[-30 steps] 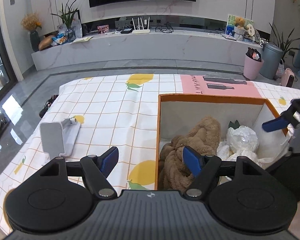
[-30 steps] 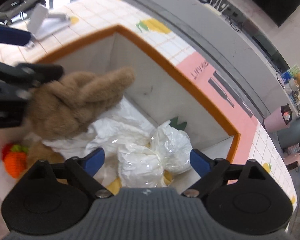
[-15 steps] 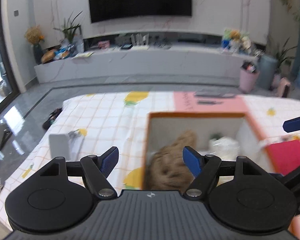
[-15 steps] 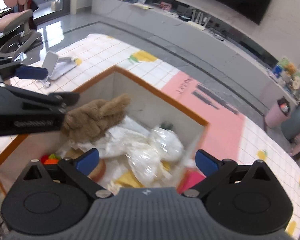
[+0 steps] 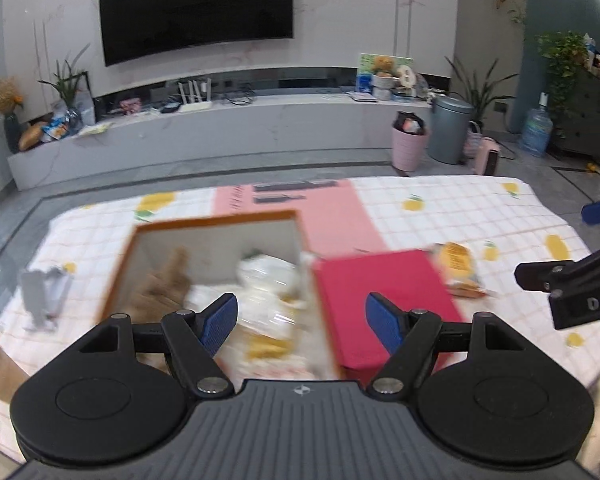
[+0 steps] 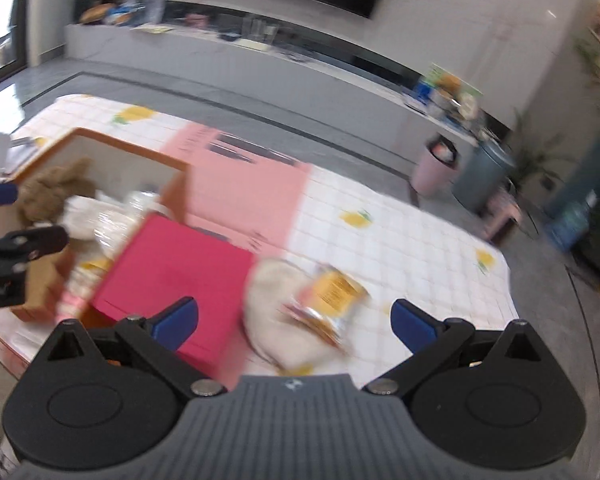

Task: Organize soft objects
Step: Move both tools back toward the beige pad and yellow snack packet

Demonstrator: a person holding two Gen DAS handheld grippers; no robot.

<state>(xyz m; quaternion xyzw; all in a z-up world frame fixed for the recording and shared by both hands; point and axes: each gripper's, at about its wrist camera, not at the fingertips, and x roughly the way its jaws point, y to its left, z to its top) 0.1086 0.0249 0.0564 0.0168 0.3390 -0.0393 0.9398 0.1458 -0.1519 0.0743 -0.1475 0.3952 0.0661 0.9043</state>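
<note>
- Far left of the orange-rimmed white box [image 5: 214, 222]: one grey stand-like item [image 5: 40, 300] on the checked cloth (blurred, kind unclear).
- Inside the box, left to right: one brown plush toy [image 5: 166, 286], then white plastic-wrapped bundles [image 5: 270, 276] (count unclear in the blur).
- Touching the box's right side: one flat pink rectangular box [image 5: 380, 292].
- Right of the pink box, outside the orange-rimmed box: one yellow-labelled snack packet [image 6: 332, 292] lying on one cream soft cushion-like piece [image 6: 276, 320].
- Left gripper [image 5: 300, 320]: jaws wide apart, empty, above the box's near edge.
- Right gripper [image 6: 294, 322]: jaws wide apart, empty, over the packet.
- Step judged: reaching for the remaining loose soft items; next calls for lowering the right gripper, closing on the packet, carrying it left into the box.
</note>
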